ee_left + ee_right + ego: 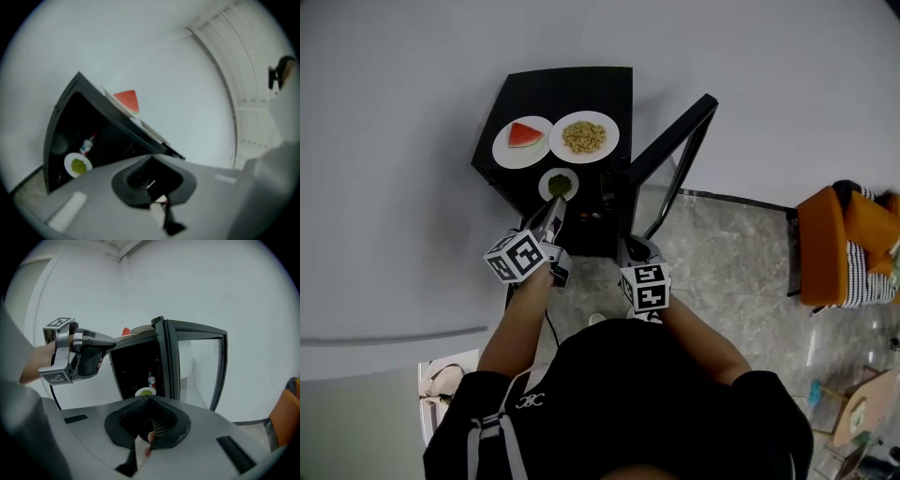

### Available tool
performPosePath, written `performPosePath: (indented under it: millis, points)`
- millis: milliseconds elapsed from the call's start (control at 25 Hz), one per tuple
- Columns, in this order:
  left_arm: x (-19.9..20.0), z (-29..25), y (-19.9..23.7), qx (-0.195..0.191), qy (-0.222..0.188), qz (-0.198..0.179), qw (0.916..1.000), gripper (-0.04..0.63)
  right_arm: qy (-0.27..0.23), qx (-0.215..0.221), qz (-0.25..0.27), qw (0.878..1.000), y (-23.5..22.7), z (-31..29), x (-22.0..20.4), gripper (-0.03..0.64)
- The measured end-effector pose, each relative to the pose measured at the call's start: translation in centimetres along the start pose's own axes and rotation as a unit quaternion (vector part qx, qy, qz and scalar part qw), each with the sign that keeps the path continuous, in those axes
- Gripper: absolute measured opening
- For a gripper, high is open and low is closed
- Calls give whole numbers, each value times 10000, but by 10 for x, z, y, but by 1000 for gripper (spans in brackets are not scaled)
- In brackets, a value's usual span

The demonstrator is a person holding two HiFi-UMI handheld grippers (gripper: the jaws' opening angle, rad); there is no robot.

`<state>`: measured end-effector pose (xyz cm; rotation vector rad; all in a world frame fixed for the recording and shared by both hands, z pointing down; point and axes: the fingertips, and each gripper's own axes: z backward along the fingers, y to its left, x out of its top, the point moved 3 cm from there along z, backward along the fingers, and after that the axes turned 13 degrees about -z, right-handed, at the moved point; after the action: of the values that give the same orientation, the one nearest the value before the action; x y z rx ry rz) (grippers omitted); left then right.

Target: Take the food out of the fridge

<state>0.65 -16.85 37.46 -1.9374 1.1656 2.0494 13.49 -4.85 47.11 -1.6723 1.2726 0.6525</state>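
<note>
Our left tongs and right tongs, both closed and empty, hover at centre frame. Watermelon plate and grain plate sit atop the fridge; the greens plate inside is left for us to fetch.

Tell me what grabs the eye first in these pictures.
A red watermelon slice on a white plate sits on top of the black fridge, beside a plate of yellowish food. The fridge's glass door stands open, and inside, a small plate of green food sits by a bottle. The left gripper hovers near the opening.
</note>
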Motion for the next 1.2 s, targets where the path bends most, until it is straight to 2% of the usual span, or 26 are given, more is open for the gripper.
performPosePath:
  millis: [80, 120, 240, 360, 440, 560, 840, 1200]
  points:
    - [-6, 6, -2, 231, 127, -738, 9969, -2, -11, 54, 22, 10000, 4, -1, 2, -6]
    - [-10, 9, -4, 346, 208, -1153, 9925, -2, -11, 78, 36, 10000, 5, -1, 2, -6]
    - [-29, 17, -15, 503, 513, -2302, 9705, -2, 5, 124, 71, 9999, 9, -1, 1, -6]
    - [-53, 24, -25, 462, 781, -2856, 9540, -2, -9, 133, 90, 9999, 10, -2, 1, -6]
    - [-69, 27, -29, 411, 944, -2977, 9491, -2, -30, 137, 61, 9999, 10, -1, 2, -6]
    - [-90, 31, -29, 335, 1177, -2931, 9482, -3, -27, 143, -8, 9999, 9, -2, 2, -6]
    - [-99, 33, -28, 342, 1178, -2690, 9553, -2, 19, 167, -15, 9999, 8, -3, 0, -6]
    - [-100, 35, -20, 485, 1193, -2502, 9596, -2, 56, 157, 41, 9999, 8, -4, 1, -6]
